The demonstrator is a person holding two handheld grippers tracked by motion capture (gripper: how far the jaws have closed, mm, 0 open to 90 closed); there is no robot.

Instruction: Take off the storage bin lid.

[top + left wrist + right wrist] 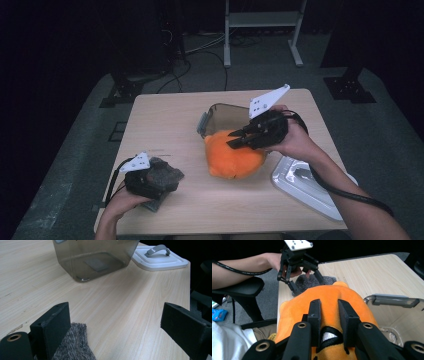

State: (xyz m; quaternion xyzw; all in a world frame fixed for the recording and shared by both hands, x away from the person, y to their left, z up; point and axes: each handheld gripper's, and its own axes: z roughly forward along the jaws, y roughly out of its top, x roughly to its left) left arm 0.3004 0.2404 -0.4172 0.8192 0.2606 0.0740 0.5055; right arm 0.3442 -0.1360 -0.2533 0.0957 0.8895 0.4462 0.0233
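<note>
The pale wooden table (165, 120) stood on grey carpet against a dark room, and from above your right gripper (243, 137) hung over the orange plush toy (234, 157) just in front of the smoky clear container (220, 116), with the white lid (305, 185) lying near the right edge. Your right gripper view added what the high view hid: its jaws were pinched close on a fold of the plush, with a black-and-white patch on it tucked between them. Your left gripper (112, 322) stood wide open, one jaw touching the grey fuzzy cloth (75, 345) without gripping it; the same view showed the container's bare bottom. The cloth was cut off by the frame there, and whether the plush touched the table I couldn't tell.
</note>
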